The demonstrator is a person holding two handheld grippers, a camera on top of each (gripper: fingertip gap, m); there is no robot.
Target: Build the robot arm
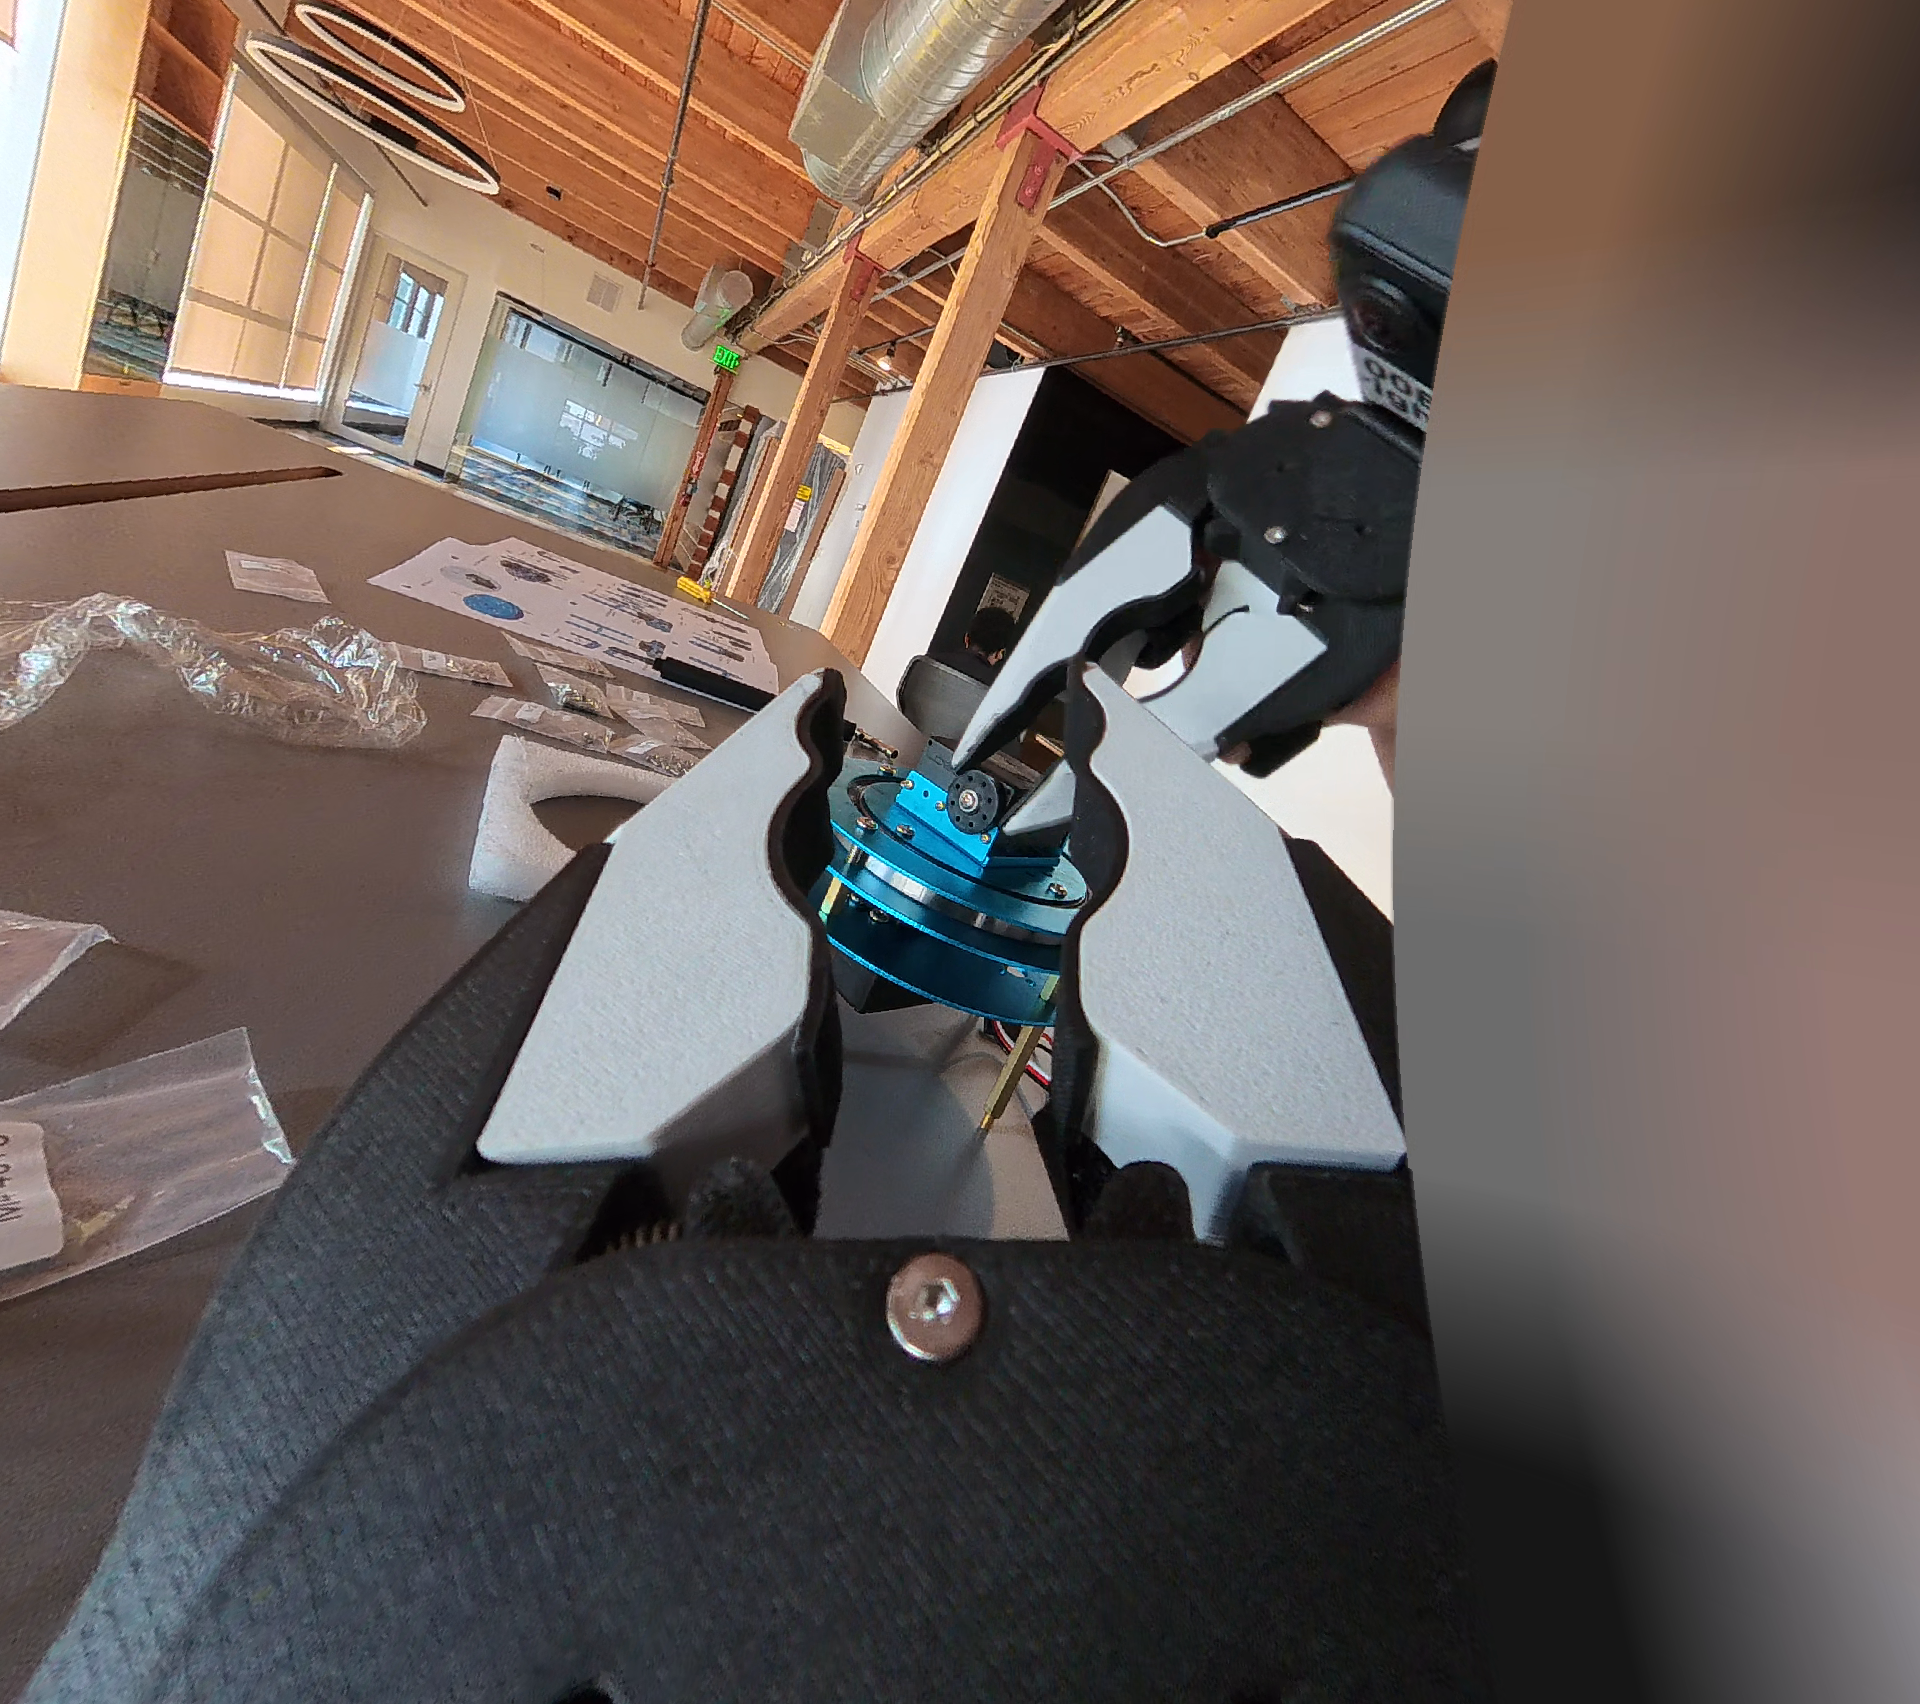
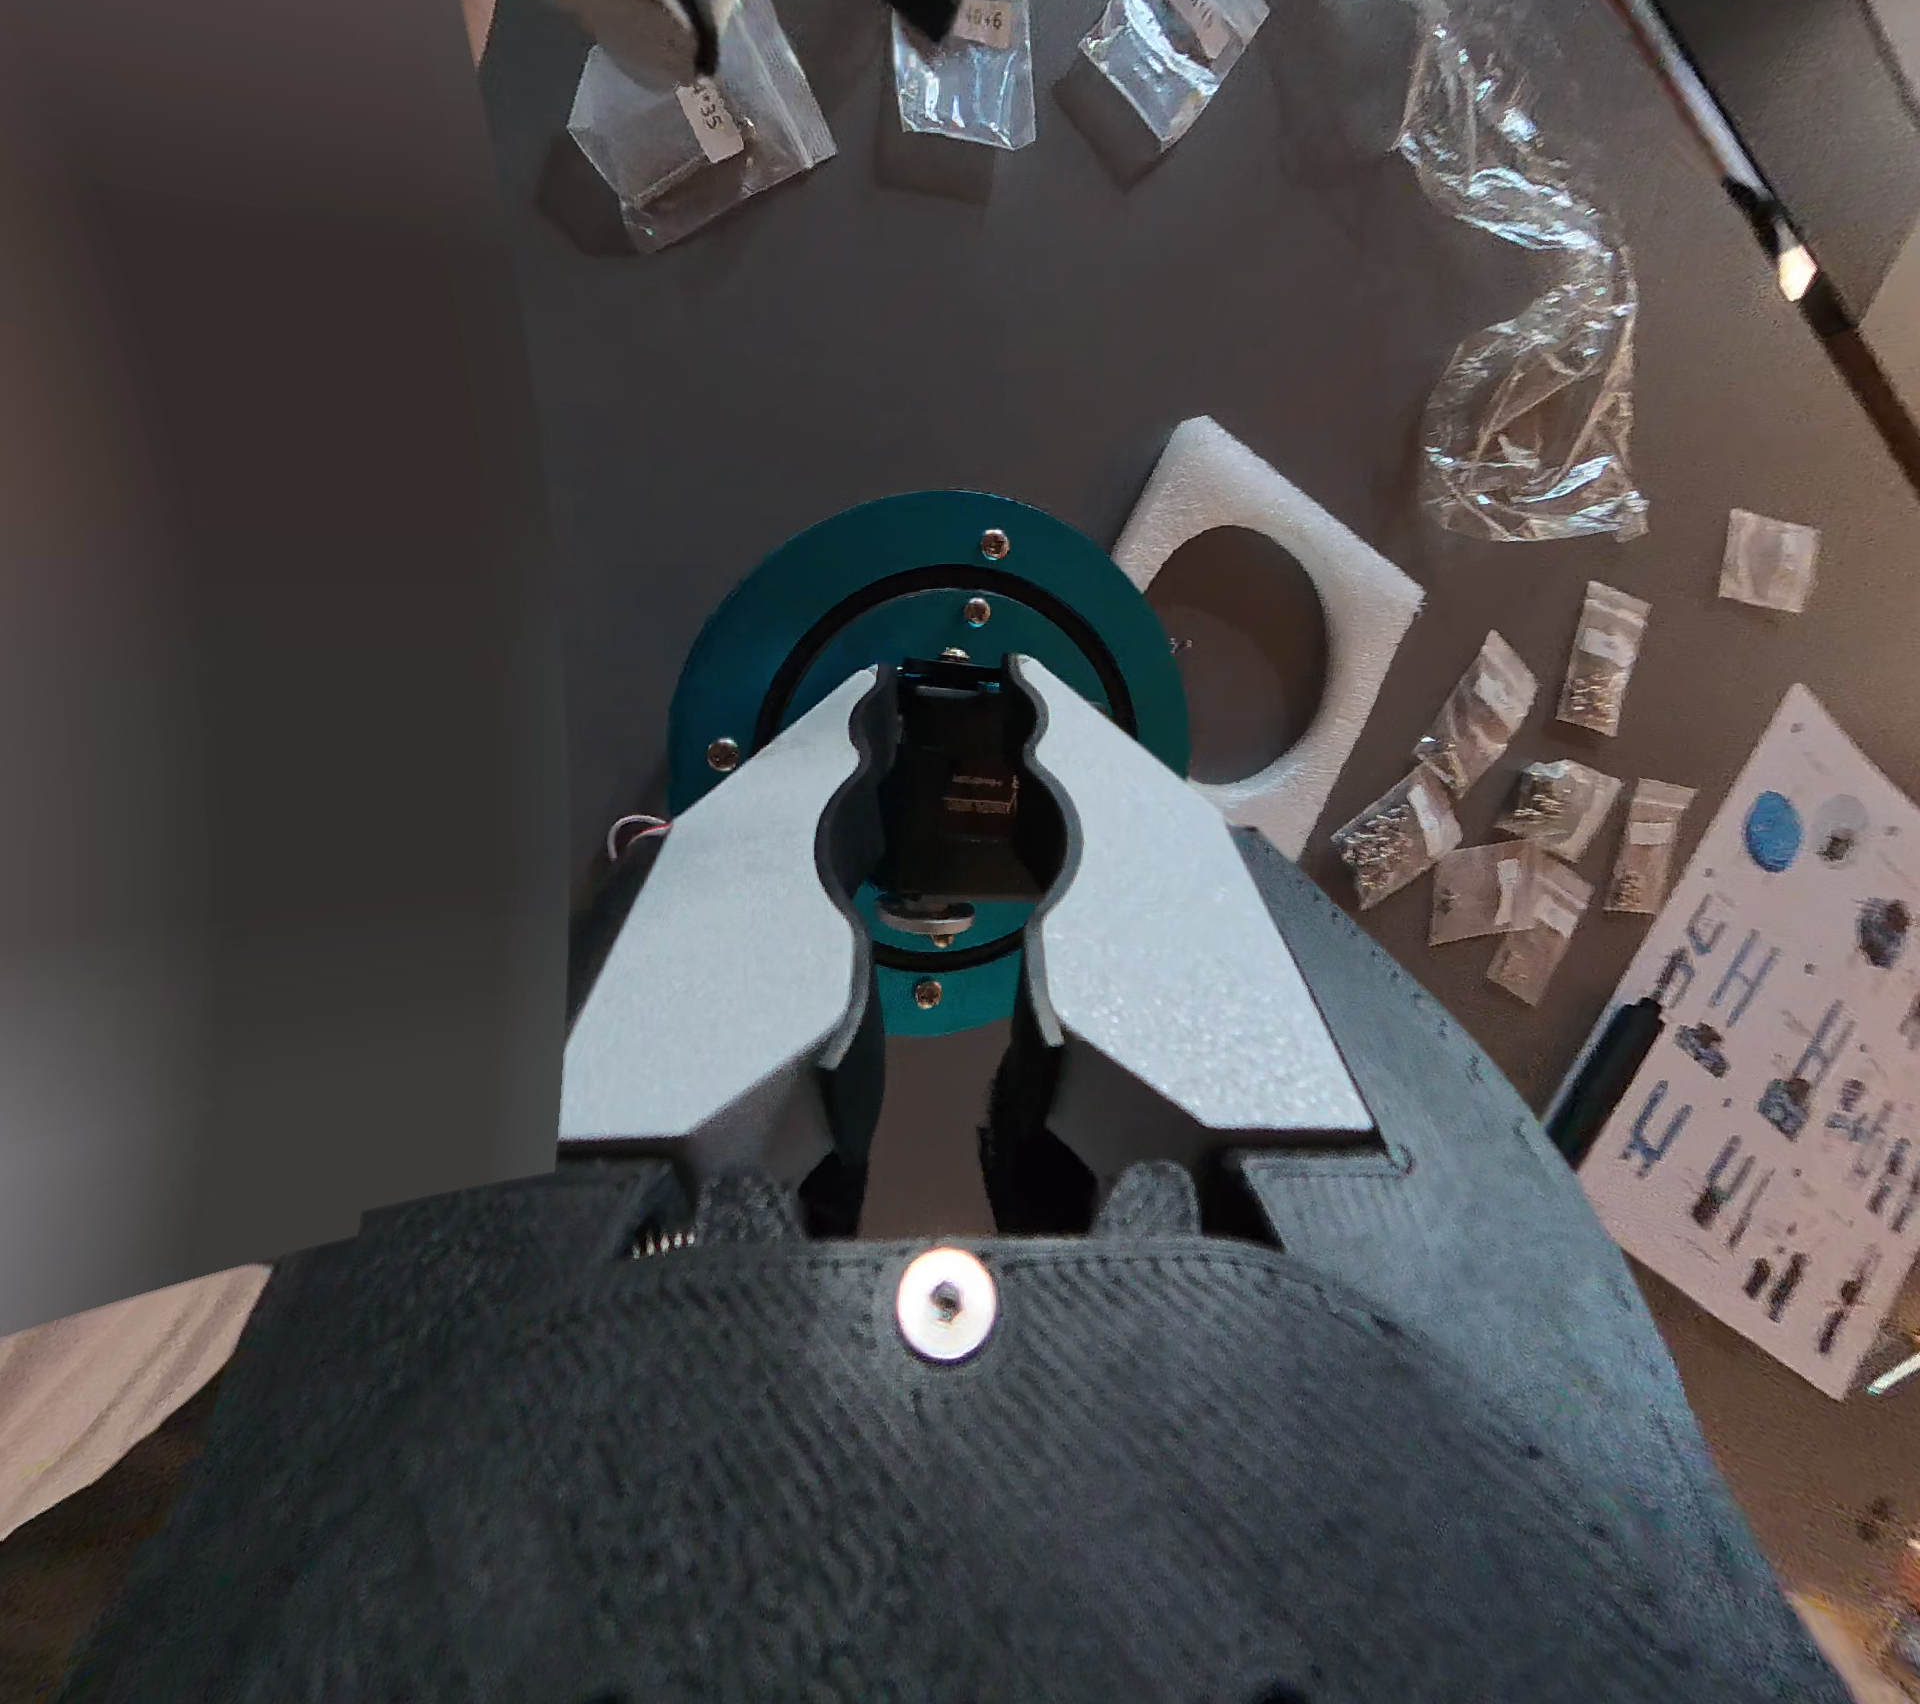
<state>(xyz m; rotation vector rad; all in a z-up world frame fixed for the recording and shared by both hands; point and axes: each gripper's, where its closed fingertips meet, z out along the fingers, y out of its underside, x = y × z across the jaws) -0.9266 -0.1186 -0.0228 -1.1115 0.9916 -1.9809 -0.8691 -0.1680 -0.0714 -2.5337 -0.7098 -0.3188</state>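
Observation:
A blue round turntable base point(image 1: 935, 911) on brass standoffs stands on the grey table point(image 1: 312, 875). A black servo point(image 2: 971, 781) in a blue bracket point(image 1: 930, 823) sits on top of it. My right gripper point(image 2: 951, 678) comes down from above and is shut on the servo; it also shows in the left wrist view point(image 1: 1003, 787). My left gripper point(image 1: 954, 688) is open, low over the table, with the base showing beyond the gap between its fingers. In the right wrist view the left gripper point(image 2: 826, 44) hangs apart from the base point(image 2: 727, 667), over small bags.
A white foam piece with a round hole point(image 2: 1371, 574) lies beside the base. Crumpled clear wrap point(image 2: 1527, 407), several small parts bags point(image 2: 1507, 823), a printed sheet point(image 2: 1766, 1083) and a black tool point(image 2: 1600, 1072) lie farther off. More bags point(image 1: 135, 1145) lie near the left gripper.

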